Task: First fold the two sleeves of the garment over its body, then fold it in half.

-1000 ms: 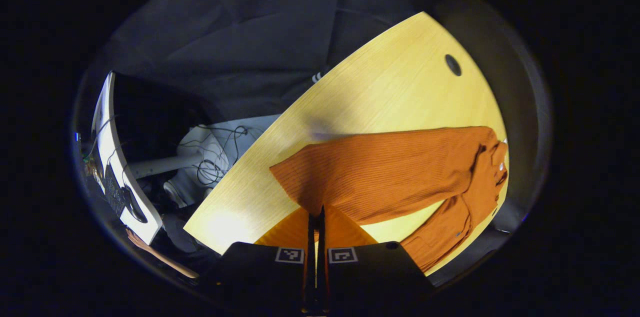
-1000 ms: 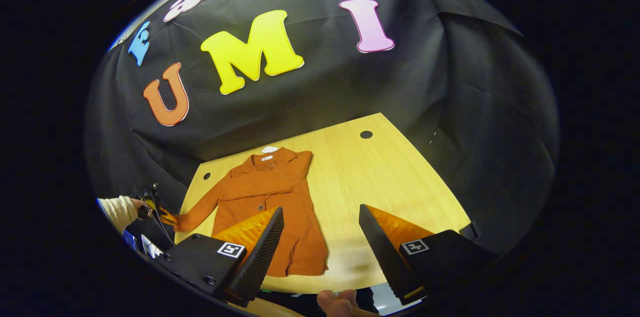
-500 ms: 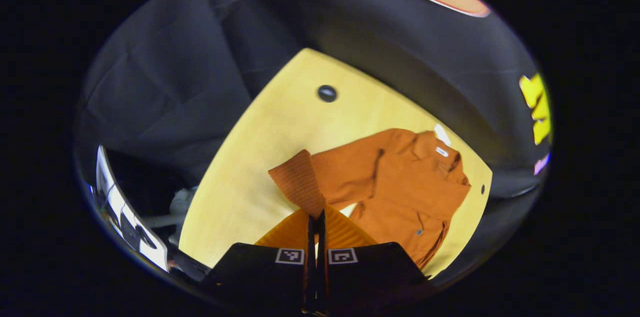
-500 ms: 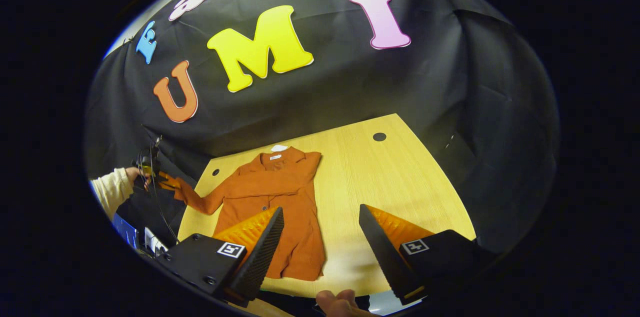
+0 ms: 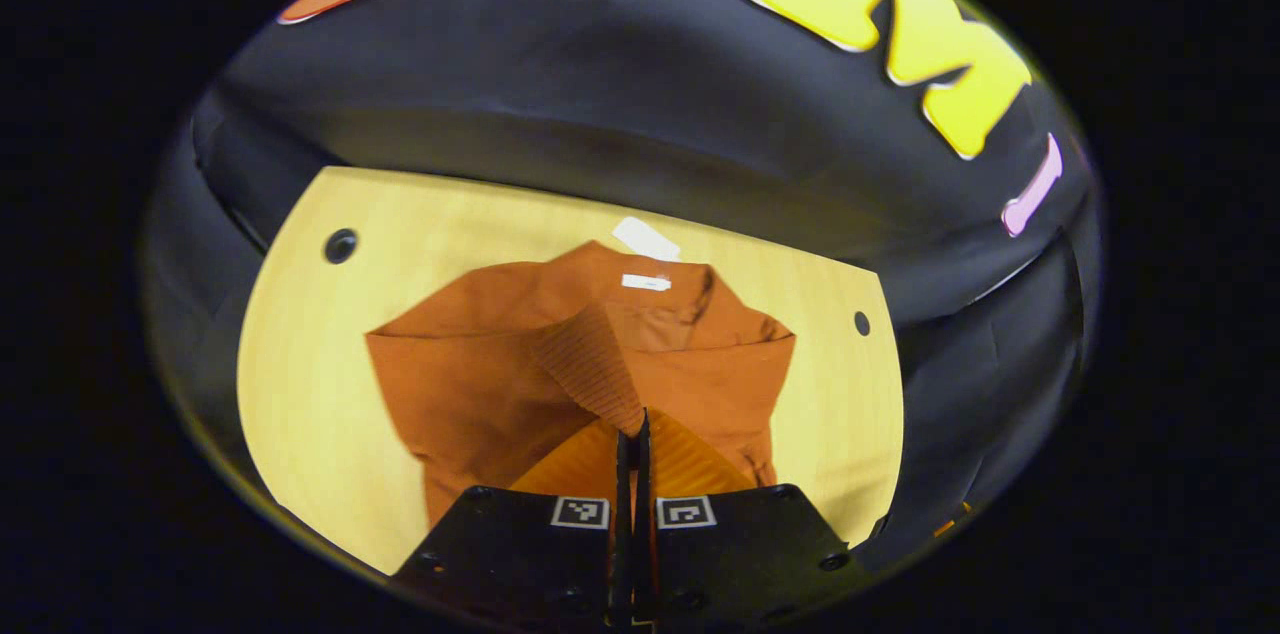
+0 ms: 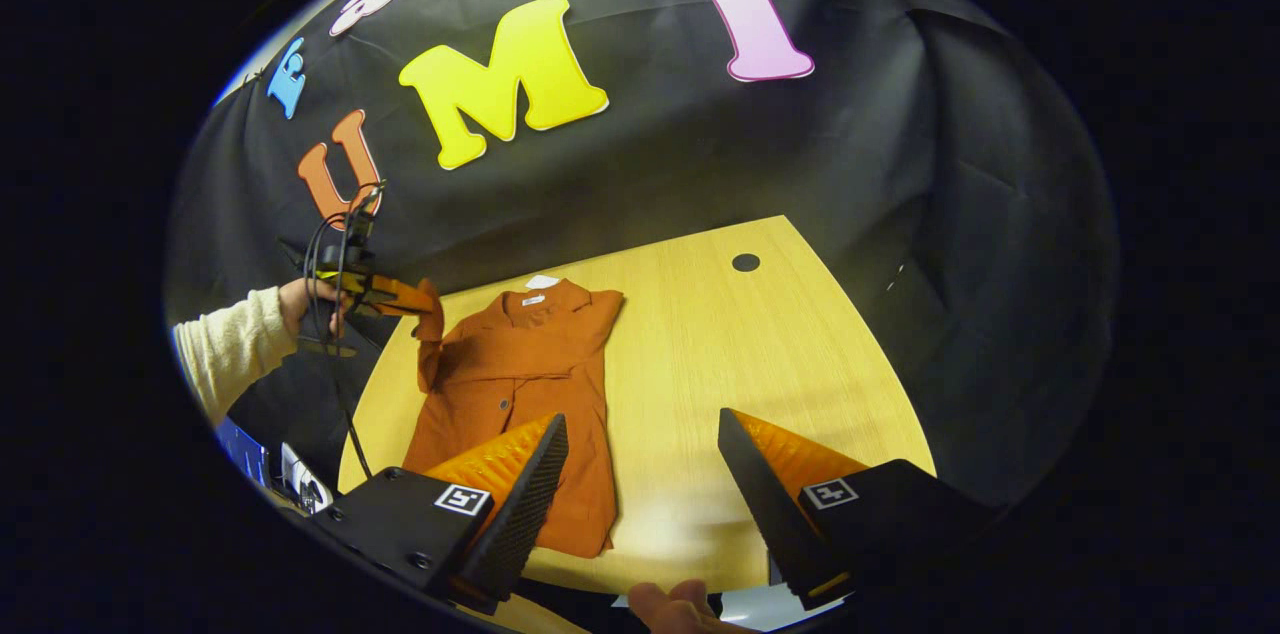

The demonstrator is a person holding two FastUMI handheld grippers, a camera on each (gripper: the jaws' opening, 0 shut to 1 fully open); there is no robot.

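Desk (image 6: 700, 354) is carrying your shirt (image 6: 520, 384), lying flat toward its left side. You are holding the cuff (image 5: 590, 369) above the shirt, clenched in your left hand-held gripper (image 5: 632, 434). Your right hand-held gripper (image 6: 640, 474) is hanging released.

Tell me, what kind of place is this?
Probably a recording booth, not a home: black cloth wall, a bare wooden table with one orange garment, and a hand-held left gripper trailing cables.

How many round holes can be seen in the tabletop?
2 in the left gripper view: one hole near the table's far left corner, another hole near the far right. The garment may hide more.
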